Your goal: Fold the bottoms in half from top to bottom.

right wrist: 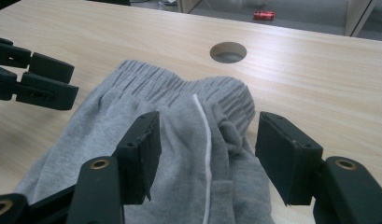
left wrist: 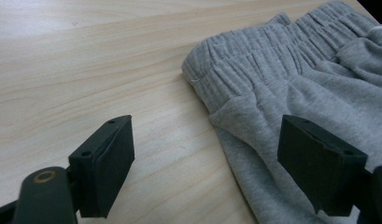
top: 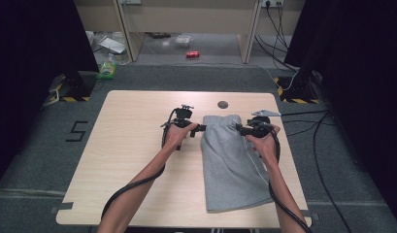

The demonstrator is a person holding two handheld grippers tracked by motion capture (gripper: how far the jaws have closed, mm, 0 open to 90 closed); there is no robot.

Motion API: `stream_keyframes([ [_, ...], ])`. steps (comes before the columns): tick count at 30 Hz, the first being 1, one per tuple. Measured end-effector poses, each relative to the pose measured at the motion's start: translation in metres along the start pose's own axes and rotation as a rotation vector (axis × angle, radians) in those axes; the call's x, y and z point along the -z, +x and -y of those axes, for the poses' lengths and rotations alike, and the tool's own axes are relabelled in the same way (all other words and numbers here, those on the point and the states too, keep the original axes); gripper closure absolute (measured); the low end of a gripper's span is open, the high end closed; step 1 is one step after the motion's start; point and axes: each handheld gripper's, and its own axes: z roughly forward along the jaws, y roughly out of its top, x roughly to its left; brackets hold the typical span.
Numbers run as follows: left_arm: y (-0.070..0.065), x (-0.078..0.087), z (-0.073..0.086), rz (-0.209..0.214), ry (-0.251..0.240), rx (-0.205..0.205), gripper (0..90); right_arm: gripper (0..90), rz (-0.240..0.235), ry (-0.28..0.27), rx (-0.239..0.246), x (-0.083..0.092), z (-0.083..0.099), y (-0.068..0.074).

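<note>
Grey shorts [top: 232, 165] lie folded lengthwise on the wooden table [top: 133, 155], waistband at the far end. My left gripper [top: 202, 128] hovers at the waistband's left corner. In the left gripper view it [left wrist: 207, 140] stands open, one jaw over bare wood and the other over the shorts [left wrist: 319, 84]. My right gripper [top: 239, 128] is at the waistband's right side. In the right gripper view it [right wrist: 209, 140] is open and straddles the bunched cloth [right wrist: 179, 107] and a white drawstring [right wrist: 206, 135], with its pads apart from the fabric. The left gripper [right wrist: 58, 83] faces it across the waistband.
A round cable hole [top: 223, 104] sits in the table just beyond the waistband. Bare wood spreads to the left of the shorts. Cables [top: 322, 160] trail down the floor on the right. A red can [top: 192, 54] lies on the floor beyond the table.
</note>
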Motion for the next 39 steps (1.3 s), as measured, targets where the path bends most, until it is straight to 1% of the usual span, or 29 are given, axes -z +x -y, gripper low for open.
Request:
stream_keyframes([
  [3,-0.003,-0.003,-0.002,0.001,0.001,-0.006,18.3,40.2,0.006,0.005,0.002,-0.003,-0.004,0.0],
  [6,-0.005,-0.007,-0.004,0.001,0.004,0.0,18.3,40.1,0.009,0.009,0.013,-0.007,-0.009,0.0],
  [9,-0.006,-0.011,-0.006,-0.002,0.008,0.005,18.2,40.1,0.009,0.016,0.014,-0.011,-0.013,0.001],
  [11,-0.007,-0.013,-0.007,-0.004,0.012,0.0,18.2,40.2,0.01,0.02,0.015,-0.013,-0.014,0.0],
  [15,-0.007,-0.017,-0.007,-0.005,0.012,0.012,18.2,40.4,0.014,0.024,0.011,-0.018,-0.016,-0.002],
  [18,-0.009,-0.022,-0.004,-0.006,0.024,0.016,18.9,40.7,0.02,0.05,0.009,-0.024,-0.014,-0.003],
  [20,-0.009,-0.025,-0.002,-0.013,0.029,0.009,19.7,41.8,0.026,0.063,0.003,-0.028,-0.012,-0.004],
  [22,-0.009,-0.028,-0.001,-0.022,0.03,0.009,20.9,43.1,0.04,0.077,-0.001,-0.032,-0.009,-0.007],
  [23,-0.008,-0.028,0.0,-0.024,0.025,0.005,21.4,43.7,0.044,0.082,0.002,-0.033,-0.007,-0.009],
  [24,-0.008,-0.028,0.0,-0.027,0.024,0.002,21.9,44.3,0.048,0.09,-0.004,-0.035,-0.006,-0.01],
  [25,-0.008,-0.028,0.0,-0.029,0.024,0.0,22.8,44.9,0.051,0.097,0.004,-0.036,-0.004,-0.013],
  [27,-0.009,-0.028,0.0,-0.032,0.023,-0.004,24.1,46.1,0.055,0.113,-0.003,-0.039,-0.001,-0.015],
  [29,-0.011,-0.029,0.001,-0.021,0.016,-0.007,28.3,46.5,0.053,0.132,-0.01,-0.042,0.002,-0.018],
  [32,-0.016,-0.031,0.002,-0.023,0.019,-0.044,35.3,46.8,0.04,0.142,-0.03,-0.045,0.007,-0.019],
  [34,-0.019,-0.031,0.002,-0.02,0.022,-0.056,40.0,46.8,0.035,0.15,-0.032,-0.048,0.009,-0.02],
  [35,-0.02,-0.032,0.003,-0.018,0.019,-0.06,42.0,46.5,0.033,0.156,-0.04,-0.048,0.009,-0.02],
  [37,-0.022,-0.033,0.003,-0.013,0.016,-0.078,47.6,46.5,0.023,0.157,-0.049,-0.051,0.009,-0.021],
  [39,-0.023,-0.033,0.004,-0.019,0.015,-0.101,52.9,46.5,0.013,0.164,-0.052,-0.053,0.009,-0.022],
])
